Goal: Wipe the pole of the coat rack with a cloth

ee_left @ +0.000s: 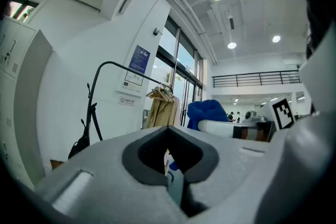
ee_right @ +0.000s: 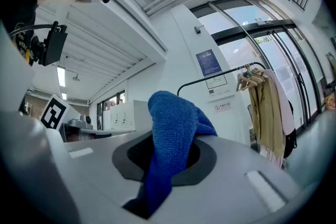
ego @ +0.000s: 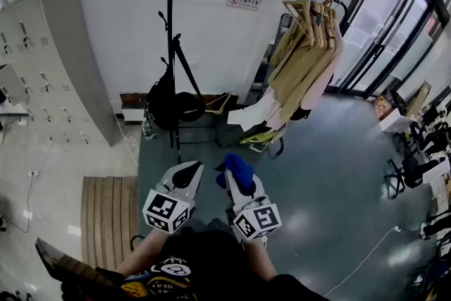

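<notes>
Within right claw (ee_right: pixel 165 157), blue cloth (ee_right: pixel 176 118) clamped

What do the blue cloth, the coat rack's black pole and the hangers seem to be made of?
Blue cloth: looks like microfibre or terry, matte, with a fine nubby weave.
Coat rack pole: probably metal tube with a black finish; it is thin and bends smoothly at the top.
Hangers: likely wood, pale tan with thick arms, though too small to be sure.

Bright daylight from glass doors (ego: pixel 394 25); fisheye bending, dark vignetted corners.
</notes>
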`<action>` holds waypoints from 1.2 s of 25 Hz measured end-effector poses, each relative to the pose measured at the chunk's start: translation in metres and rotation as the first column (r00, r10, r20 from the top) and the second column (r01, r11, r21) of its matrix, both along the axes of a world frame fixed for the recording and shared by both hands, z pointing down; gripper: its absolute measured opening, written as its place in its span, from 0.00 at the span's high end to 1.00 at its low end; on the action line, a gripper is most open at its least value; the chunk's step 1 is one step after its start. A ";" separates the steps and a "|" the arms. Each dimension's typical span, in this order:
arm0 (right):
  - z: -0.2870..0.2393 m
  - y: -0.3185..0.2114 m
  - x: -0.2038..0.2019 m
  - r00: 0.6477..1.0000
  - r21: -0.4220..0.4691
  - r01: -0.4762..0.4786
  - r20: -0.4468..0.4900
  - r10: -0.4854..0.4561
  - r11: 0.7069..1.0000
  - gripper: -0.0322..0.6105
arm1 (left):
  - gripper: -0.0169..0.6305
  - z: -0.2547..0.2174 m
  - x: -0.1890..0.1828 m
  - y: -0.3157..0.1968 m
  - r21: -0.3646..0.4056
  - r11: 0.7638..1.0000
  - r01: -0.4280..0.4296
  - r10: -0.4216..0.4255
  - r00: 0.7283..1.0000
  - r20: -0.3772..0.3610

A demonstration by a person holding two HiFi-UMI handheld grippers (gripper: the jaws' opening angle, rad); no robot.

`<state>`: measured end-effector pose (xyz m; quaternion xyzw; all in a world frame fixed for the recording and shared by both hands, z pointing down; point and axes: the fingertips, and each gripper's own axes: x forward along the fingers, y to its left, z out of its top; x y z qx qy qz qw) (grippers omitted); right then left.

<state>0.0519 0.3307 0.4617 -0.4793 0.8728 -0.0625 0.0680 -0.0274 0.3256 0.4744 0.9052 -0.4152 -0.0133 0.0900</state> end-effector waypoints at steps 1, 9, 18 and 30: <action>0.000 -0.002 0.000 1.000 0.003 -0.002 -0.006 0.002 1.000 0.87 | 0.97 -0.001 -0.002 -0.002 0.003 1.000 0.004 -0.004 1.000 0.003; -0.005 -0.012 -0.002 1.000 0.010 -0.017 -0.019 0.017 1.000 0.87 | 0.97 -0.004 -0.006 -0.011 0.008 1.000 -0.009 0.009 1.000 0.009; -0.001 -0.022 -0.012 1.000 0.001 -0.013 0.012 0.013 1.000 0.86 | 0.97 0.003 -0.013 -0.029 -0.017 1.000 -0.019 0.019 1.000 -0.009; 0.001 -0.157 -0.046 0.998 -0.015 0.063 0.019 -0.063 0.998 0.86 | 0.97 -0.009 -0.041 -0.152 0.010 0.999 0.040 -0.040 0.999 0.009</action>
